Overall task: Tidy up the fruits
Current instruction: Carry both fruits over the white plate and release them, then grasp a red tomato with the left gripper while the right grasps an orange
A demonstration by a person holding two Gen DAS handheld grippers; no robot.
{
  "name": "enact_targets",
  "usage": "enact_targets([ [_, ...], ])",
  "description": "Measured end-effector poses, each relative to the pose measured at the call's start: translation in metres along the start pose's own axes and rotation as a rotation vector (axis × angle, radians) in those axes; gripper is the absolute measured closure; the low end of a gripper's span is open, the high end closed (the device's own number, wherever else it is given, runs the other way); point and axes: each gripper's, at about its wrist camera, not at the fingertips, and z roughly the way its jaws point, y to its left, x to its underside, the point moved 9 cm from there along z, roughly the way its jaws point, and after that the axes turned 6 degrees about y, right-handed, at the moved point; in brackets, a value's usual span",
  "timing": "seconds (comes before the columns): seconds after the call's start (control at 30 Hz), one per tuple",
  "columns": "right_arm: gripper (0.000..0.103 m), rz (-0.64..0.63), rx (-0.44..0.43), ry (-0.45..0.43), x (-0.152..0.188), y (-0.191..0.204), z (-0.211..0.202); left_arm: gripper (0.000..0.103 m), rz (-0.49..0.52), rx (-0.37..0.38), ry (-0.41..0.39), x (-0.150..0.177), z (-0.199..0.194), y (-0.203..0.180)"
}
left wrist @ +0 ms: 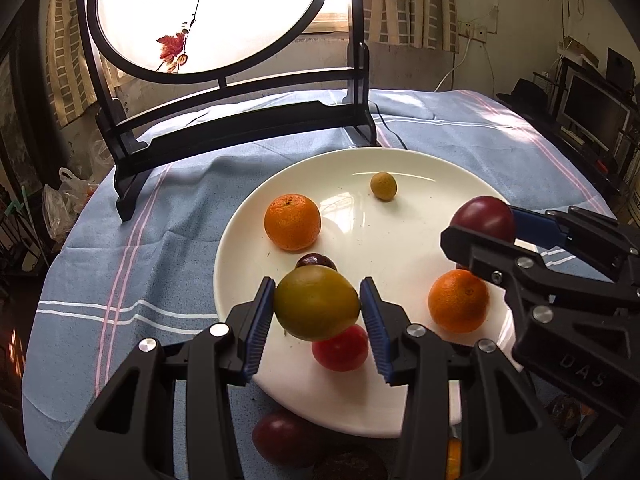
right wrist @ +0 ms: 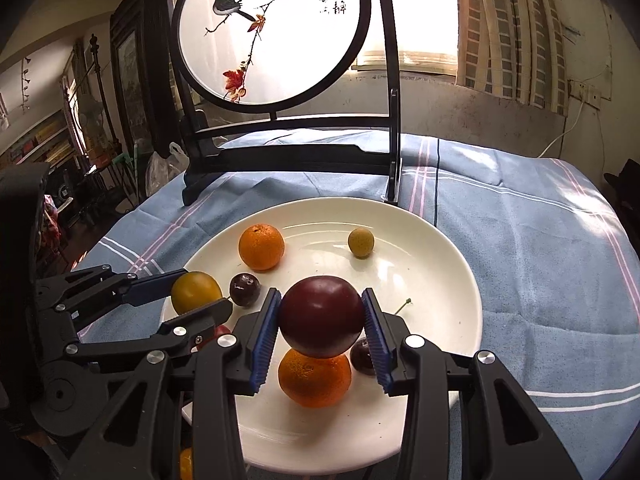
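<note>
From the left wrist view, the left gripper (left wrist: 318, 312) was seen closed around a yellow-green fruit (left wrist: 316, 303), held above the near part of the white plate (left wrist: 400, 168), with a red fruit (left wrist: 341, 349) directly beneath it. An orange (left wrist: 292, 222), a small tan fruit (left wrist: 383, 186) and a second orange (left wrist: 458, 301) were already lying on the plate, while a dark red fruit (left wrist: 280, 438) was left on the blue cloth (left wrist: 160, 200) just off the rim. From the right wrist view, the right gripper (right wrist: 322, 320) was seen with a dark red plum (right wrist: 321, 316) between its blue pads; the right-hand pad appeared barely in contact, so the grip was judged to be loosening. The plum was held over the second orange (right wrist: 315, 378). The step in hand was judged to be the setting down of both fruits on the plate. A bare spot would be needed for each, so that nothing is dropped onto fruit below and sent rolling.
</note>
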Motion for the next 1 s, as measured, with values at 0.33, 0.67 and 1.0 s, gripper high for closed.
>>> enact_targets([
  [0.33, 0.040, 0.009, -0.013, -0.078, -0.009, 0.003, -0.039, 0.047, 0.006, -0.016, -0.054, -0.006, -0.018, 0.003],
  [0.67, 0.037, -0.075, -0.075, -0.129, 0.018, 0.024, -0.139, 0.039, 0.059, -0.017, -0.181, 0.009, -0.102, 0.010],
  [1.0, 0.038, -0.282, -0.004, 0.137, 0.148, 0.037, -0.126, 0.036, 0.119, 0.023, -0.110, 0.087, -0.129, 0.003],
])
